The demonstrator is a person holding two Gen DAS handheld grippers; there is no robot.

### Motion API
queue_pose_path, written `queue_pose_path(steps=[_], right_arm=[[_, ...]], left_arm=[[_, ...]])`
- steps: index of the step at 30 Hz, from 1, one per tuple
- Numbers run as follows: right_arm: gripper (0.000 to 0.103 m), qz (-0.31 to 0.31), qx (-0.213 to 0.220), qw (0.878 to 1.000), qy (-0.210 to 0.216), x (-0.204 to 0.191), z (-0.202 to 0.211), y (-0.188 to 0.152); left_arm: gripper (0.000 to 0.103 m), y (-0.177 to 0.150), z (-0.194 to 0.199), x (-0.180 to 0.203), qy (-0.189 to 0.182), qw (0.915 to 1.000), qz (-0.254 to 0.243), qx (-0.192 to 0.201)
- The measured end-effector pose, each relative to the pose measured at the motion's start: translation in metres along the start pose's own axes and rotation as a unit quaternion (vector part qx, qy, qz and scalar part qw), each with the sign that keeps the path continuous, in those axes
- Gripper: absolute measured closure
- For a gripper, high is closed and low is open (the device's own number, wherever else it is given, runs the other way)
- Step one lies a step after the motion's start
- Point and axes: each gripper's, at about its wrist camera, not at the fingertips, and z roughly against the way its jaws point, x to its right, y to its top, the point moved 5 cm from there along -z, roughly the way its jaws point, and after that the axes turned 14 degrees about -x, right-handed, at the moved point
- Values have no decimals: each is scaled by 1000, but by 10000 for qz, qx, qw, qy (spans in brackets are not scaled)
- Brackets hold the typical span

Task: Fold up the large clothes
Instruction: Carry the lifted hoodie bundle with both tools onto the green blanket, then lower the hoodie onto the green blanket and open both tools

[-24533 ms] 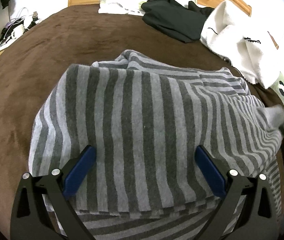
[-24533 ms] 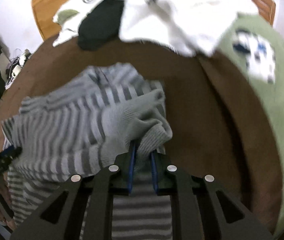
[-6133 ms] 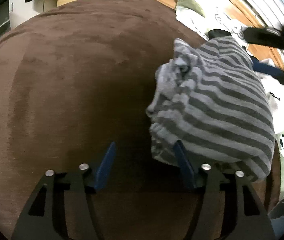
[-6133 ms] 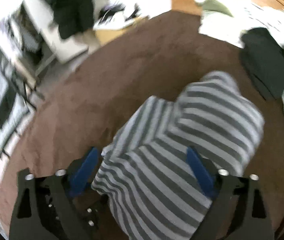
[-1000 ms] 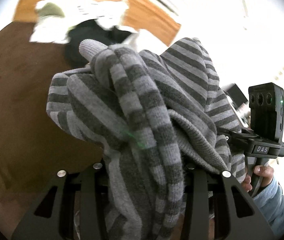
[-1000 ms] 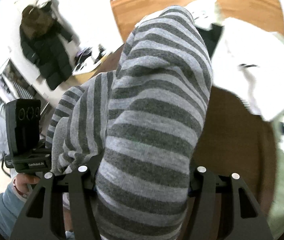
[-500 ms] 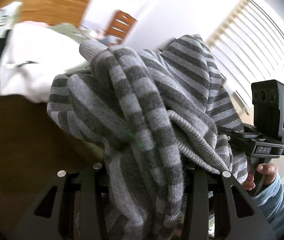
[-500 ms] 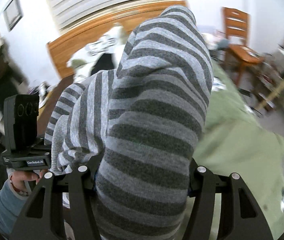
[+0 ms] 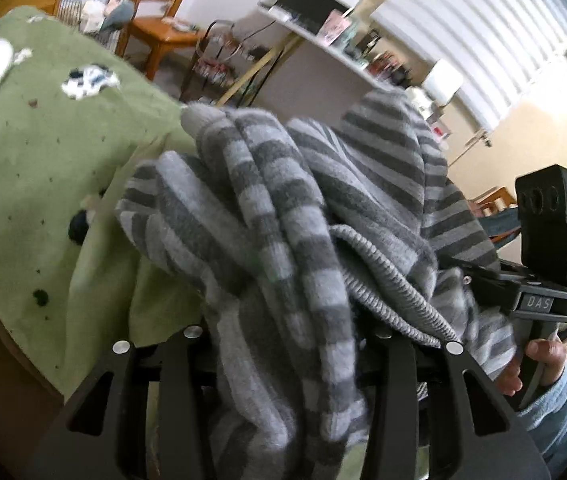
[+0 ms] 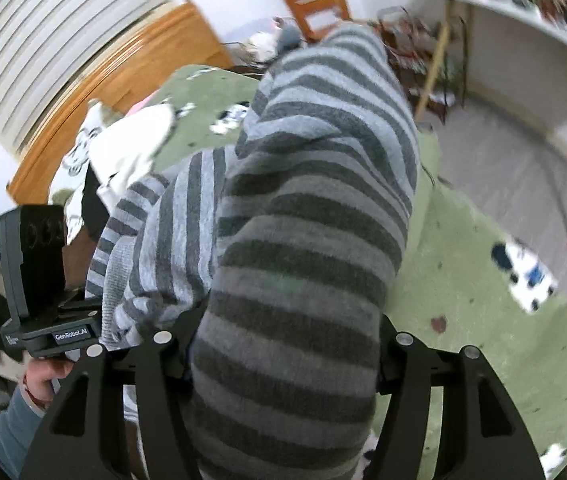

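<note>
Above the green blanket (image 9: 43, 152), both jaws, opening, apparently still pinch the striped sweater (image 9: 283, 248).

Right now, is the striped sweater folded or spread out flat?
Folded into a thick bundle: the striped sweater bulges in stacked layers, carried between both tongs above the green blanket.

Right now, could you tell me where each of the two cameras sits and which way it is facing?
Left wrist: sits behind the left gripper, looking along its fingers at the bundled striped sweater between its opening jaws, over the green blanket; the right gripper and the right hand with its blue sleeve show at the right.
Right wrist: sits behind the right gripper, jaws opening around the same sweater; the left gripper and the left hand show at the left.
Shared: sweater, blanket, wooden chair.
</note>
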Motion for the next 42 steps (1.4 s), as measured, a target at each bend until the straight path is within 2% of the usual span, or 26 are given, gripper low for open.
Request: queue_pose_path(steps=[4,7,13,18,22,27,28,29,31,38,40,42], right_arm=[[33,14,70,9998,162,15,-7,1],[32,77,49,9999,136,14,-7,1],[31,97,-90,9999,-13,0,-8,15],[31,140,-217,9995,-206,-5,-5,16],[29,125,-211,9990,-369,-5,0,13],[25,271,-157,9962,-808,-7,9,10],[17,379,-46,9937,-1053,-9,14,9],[8,625,202,9861,-1523,-14,24,9],[5,1003,448,9720,-2078,-23,36,6],[6,1503,366,9778,-1416,-31,40,-15],[6,1572,431,9824,-911,-37,50,-25],[6,1744,491,9812,-660,-48,57,-32]], left_arm=[[45,-5,-14,-5,368,9992,-82,-90],[36,-15,-20,7,653,9975,-227,-132],[19,-18,-20,2,979,9949,-235,-50],[8,-20,-16,-4,1179,9929,-155,31],[6,-19,-8,-9,1507,9884,-144,142],[6,-20,2,-4,1923,9810,-137,194],[6,-21,6,-3,2025,9790,-112,225],[6,-21,10,-2,2100,9773,-83,264],[7,-21,21,-4,2239,9738,41,391],[7,-28,59,-13,1934,9759,616,808],[7,-33,61,-12,1917,9762,642,780],[7,-38,60,-8,1948,9762,630,718]])
